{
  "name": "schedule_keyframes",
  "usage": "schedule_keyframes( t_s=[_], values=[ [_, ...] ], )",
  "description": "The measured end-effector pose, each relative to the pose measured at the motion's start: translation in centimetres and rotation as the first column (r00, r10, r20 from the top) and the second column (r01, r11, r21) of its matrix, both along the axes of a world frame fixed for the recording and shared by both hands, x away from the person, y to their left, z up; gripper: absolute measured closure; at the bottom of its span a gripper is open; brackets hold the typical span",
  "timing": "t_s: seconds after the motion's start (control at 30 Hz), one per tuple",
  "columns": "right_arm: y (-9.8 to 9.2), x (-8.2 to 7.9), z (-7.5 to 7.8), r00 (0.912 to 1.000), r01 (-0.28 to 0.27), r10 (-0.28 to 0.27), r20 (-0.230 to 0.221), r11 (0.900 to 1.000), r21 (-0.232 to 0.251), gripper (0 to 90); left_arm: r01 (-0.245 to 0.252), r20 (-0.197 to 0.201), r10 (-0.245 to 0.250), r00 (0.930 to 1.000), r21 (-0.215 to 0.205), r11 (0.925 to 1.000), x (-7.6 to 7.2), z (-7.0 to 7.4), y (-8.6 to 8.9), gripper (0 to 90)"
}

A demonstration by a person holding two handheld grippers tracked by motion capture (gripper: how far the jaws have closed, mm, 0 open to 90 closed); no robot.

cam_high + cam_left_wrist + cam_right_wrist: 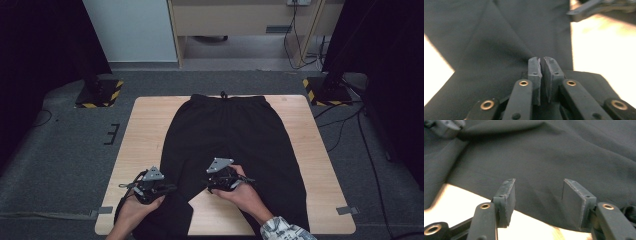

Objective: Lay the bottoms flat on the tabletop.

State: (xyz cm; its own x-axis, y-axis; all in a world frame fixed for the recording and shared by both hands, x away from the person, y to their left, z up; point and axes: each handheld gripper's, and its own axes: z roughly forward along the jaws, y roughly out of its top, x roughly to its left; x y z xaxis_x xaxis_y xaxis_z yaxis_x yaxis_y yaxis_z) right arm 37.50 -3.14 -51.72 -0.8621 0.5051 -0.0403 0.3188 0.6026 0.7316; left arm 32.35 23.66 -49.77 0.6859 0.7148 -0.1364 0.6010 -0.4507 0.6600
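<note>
1. Black trousers (227, 135) are lying flat on the wooden counter (145, 130), waistband at the far edge, legs running toward the near edge; the left leg is folded over near the left hand.
2. Left tool (152, 187) is sitting on the left leg near the near-left edge; its jaws are together, pinching the trouser fabric (499, 50).
3. Right tool (220, 181) is hovering at the inner edge of the right leg; jaws are standing apart, fabric edge lying between them, pads (505, 200) not pressing it.
</note>
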Motion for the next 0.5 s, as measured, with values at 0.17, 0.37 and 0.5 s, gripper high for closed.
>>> schedule_keyframes(
  t_s=[0.17, 0.37, 0.5],
  values=[
    [0.5, -0.1, -0.3, 0.9999, -0.009, 0.009, -0.007, 1.0, 0.001, 39.8, -0.032, 0.033, 0.03, 0.999, 0.079, 0.9964, -0.1, -0.3, 0.6, 79.4],
    [1.5, -0.3, -0.8, 0.9994, -0.025, 0.024, -0.025, 1.0, -0.007, 39.2, -0.05, 0.05, 0.044, 0.9978, 0.115, 0.9921, 0.0, -0.4, 0.7, 79.0],
    [2.0, -0.5, -1.2, 0.9987, -0.04, 0.039, -0.033, 0.999, -0.017, 41.0, -0.057, 0.045, 0.052, 0.9976, 0.099, 0.9935, 0.1, -0.3, 1.2, 78.1]
  ],
)
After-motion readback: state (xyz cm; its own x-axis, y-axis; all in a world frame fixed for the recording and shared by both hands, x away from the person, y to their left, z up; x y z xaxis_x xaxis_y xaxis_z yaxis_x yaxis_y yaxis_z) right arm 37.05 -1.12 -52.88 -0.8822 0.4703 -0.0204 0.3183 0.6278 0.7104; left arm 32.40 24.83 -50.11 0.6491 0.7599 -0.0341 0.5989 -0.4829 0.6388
